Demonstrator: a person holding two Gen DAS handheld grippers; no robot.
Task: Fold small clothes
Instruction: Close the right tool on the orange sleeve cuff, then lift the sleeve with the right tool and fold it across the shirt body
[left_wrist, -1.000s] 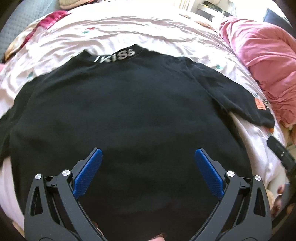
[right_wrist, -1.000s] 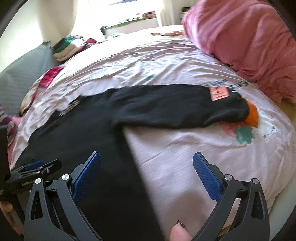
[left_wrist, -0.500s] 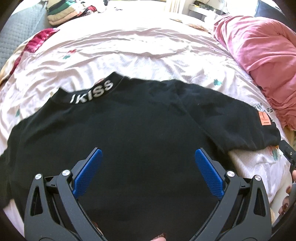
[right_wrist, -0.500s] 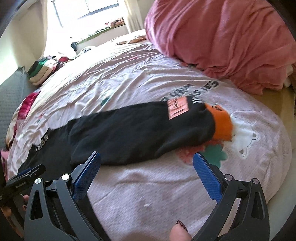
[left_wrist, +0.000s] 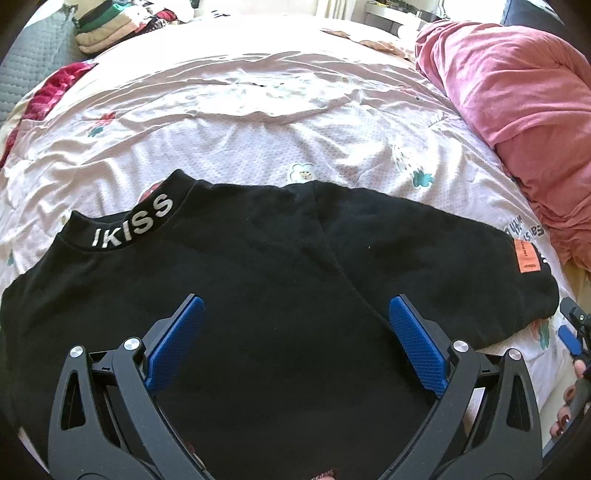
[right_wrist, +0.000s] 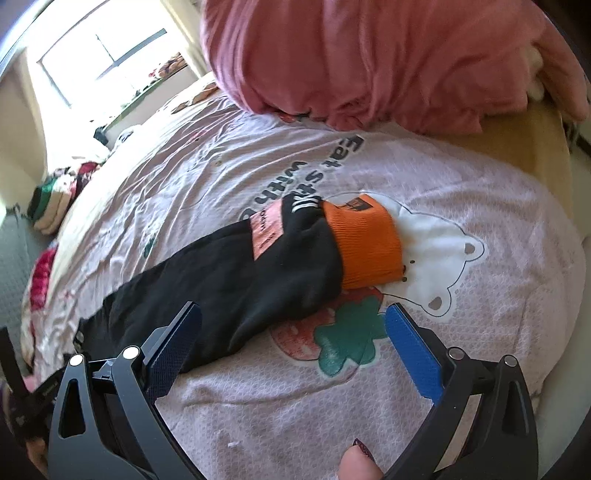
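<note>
A black sweatshirt (left_wrist: 229, 295) lies flat on the bed, its collar lettered "IKISS" (left_wrist: 133, 225) toward the far left. Its right sleeve (left_wrist: 436, 266) stretches to the right and carries an orange patch (left_wrist: 528, 254). My left gripper (left_wrist: 295, 314) hovers open over the shirt's body with nothing between its blue pads. In the right wrist view the same sleeve (right_wrist: 236, 280) ends in an orange ribbed cuff (right_wrist: 365, 247). My right gripper (right_wrist: 291, 328) is open just in front of the sleeve's end, holding nothing. The shirt's left sleeve is out of view.
The pink printed bedsheet (left_wrist: 258, 122) covers the bed. A bunched pink duvet (left_wrist: 524, 96) lies along the right side, close to the cuff (right_wrist: 369, 62). Folded clothes (left_wrist: 107, 29) are stacked at the far left corner. The bed edge (right_wrist: 546, 147) drops off to the right.
Both grippers drew back and tilted up, so more bed shows beyond the shirt. The right gripper swung right along the sleeve and now faces the orange cuff. Both stayed open.
</note>
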